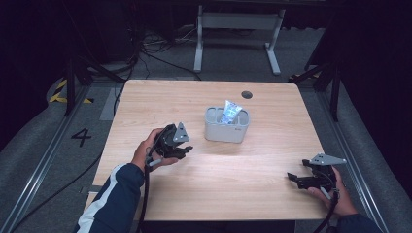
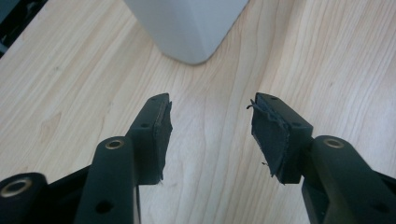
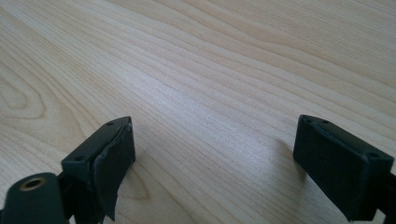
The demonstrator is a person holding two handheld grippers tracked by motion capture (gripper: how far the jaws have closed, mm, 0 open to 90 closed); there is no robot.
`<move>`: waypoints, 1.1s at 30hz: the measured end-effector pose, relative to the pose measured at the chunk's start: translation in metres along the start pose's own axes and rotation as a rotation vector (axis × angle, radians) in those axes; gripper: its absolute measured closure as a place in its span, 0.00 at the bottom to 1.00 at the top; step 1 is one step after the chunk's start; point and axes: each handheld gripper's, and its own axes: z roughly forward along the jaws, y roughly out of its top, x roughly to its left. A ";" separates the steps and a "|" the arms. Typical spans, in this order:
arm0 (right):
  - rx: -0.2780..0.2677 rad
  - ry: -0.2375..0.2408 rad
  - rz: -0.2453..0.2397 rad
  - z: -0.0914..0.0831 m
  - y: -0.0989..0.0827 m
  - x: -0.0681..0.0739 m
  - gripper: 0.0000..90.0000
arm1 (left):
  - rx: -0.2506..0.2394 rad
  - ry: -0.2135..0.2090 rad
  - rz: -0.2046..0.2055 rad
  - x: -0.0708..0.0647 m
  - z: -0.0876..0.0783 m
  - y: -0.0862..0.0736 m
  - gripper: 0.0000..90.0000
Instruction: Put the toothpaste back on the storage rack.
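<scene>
A pale grey bin stands at the middle of the wooden table, with a blue-and-white tube leaning out of it. My left gripper hovers just left of the bin, pointing toward it. In the left gripper view its jaws are parted over bare wood with nothing between them, and the bin's corner lies just ahead. My right gripper rests near the table's front right corner. It is wide open above empty wood.
A small black round disc sits in the tabletop behind the bin. Beyond the table, a white metal frame and cables lie on the grey floor. A "4" is marked on the floor at left.
</scene>
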 end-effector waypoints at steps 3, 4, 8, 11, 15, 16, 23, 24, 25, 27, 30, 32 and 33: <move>0.000 0.000 -0.001 0.000 0.000 0.000 0.14 | 0.008 0.003 -0.009 -0.002 -0.004 -0.007 0.50; 0.000 0.000 0.000 0.000 0.000 0.000 0.14 | 0.011 0.005 -0.011 -0.003 -0.005 -0.010 0.49; 0.000 0.000 0.000 0.000 0.000 0.000 0.14 | 0.023 0.014 -0.028 -0.005 -0.010 -0.019 0.44; 0.000 -0.001 0.000 0.000 0.000 0.000 0.14 | 0.039 0.022 -0.034 -0.008 -0.013 -0.025 0.41; 0.000 0.000 0.000 0.000 0.000 0.000 0.14 | 0.031 0.028 -0.047 -0.011 -0.018 -0.035 0.36; 0.000 -0.001 0.001 0.000 0.000 0.000 0.14 | 0.030 0.032 -0.053 -0.012 -0.018 -0.037 0.36; 0.000 0.000 0.001 0.000 0.000 0.000 0.14 | 0.035 0.051 -0.077 -0.019 -0.025 -0.058 0.29; 0.000 0.000 0.000 0.000 0.000 0.000 0.14 | 0.035 0.053 -0.088 -0.020 -0.026 -0.064 0.28; 0.000 0.000 0.001 0.000 0.000 0.000 0.14 | 0.030 0.052 -0.101 -0.021 -0.027 -0.068 0.27; 0.000 0.000 0.000 0.000 0.000 0.000 0.14 | 0.033 0.048 -0.108 -0.021 -0.029 -0.072 0.27; 0.000 0.000 0.000 0.000 0.000 0.000 0.14 | 0.036 0.055 -0.138 -0.025 -0.034 -0.088 0.25; 0.000 0.001 -0.001 0.000 0.000 0.000 0.14 | 0.043 0.058 -0.144 -0.027 -0.036 -0.096 0.23; 0.000 0.001 -0.001 0.000 0.000 0.000 0.14 | 0.043 0.058 -0.144 -0.027 -0.036 -0.096 0.22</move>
